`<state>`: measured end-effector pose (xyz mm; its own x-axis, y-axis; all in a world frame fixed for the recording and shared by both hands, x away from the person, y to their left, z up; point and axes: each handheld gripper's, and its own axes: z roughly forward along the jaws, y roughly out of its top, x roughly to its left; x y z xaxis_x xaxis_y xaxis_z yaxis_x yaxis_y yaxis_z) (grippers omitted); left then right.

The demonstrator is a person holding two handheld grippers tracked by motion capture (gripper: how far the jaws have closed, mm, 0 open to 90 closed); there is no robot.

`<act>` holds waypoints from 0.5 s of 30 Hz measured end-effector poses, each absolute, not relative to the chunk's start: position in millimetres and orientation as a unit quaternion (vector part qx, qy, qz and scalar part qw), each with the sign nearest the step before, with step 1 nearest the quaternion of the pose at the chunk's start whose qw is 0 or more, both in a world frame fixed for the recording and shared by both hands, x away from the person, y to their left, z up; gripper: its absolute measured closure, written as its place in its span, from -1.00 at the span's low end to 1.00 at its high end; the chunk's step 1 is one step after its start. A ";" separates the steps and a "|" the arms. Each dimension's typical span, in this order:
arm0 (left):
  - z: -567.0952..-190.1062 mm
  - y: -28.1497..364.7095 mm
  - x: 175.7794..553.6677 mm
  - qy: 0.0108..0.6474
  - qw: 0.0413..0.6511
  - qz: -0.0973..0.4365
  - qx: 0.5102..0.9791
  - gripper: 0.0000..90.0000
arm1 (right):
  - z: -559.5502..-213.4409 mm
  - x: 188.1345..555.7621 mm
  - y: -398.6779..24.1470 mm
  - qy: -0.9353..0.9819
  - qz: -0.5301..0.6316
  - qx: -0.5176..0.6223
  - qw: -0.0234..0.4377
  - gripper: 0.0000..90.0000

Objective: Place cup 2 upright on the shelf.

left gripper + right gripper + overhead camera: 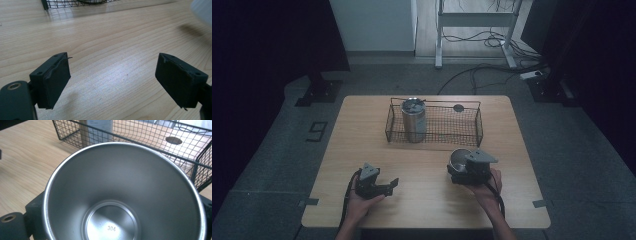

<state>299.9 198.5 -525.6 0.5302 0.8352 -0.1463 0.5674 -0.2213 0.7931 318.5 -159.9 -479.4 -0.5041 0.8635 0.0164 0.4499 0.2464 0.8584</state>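
High view gives me one wire basket point(434, 125) with one tall steel cup point(414, 120) standing inside it, and a second steel cup point(458, 159) just in front of the basket — clamped in my right gripper point(467, 172). My left gripper point(384, 187), well left of that cup, has its jaws apart over bare table point(422, 200) — nothing between them.

On the table point(362, 145), a wire basket point(434, 125) stands at the far middle, a can point(414, 120) upright in its left end. A cup point(459, 159) sits before the basket's right end, well right of the left tool point(384, 186).
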 end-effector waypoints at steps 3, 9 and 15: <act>-525.3 198.3 299.6 0.459 0.425 0.157 0.764 -0.72 | -474.5 317.4 -161.3 0.754 0.435 0.431 0.238 -0.85; -526.4 196.5 299.7 0.458 0.423 0.155 0.767 -0.72 | -468.4 318.2 -168.7 0.747 0.443 0.435 0.237 -0.85; -526.9 194.8 299.5 0.456 0.422 0.153 0.768 -0.72 | -465.8 318.9 -170.5 0.749 0.441 0.433 0.237 -0.85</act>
<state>299.5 194.8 -526.9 0.5370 0.8301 -0.1505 0.5718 -0.2270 0.7883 318.9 -170.5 -465.8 -0.5123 0.8584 0.0268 0.4400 0.2356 0.8665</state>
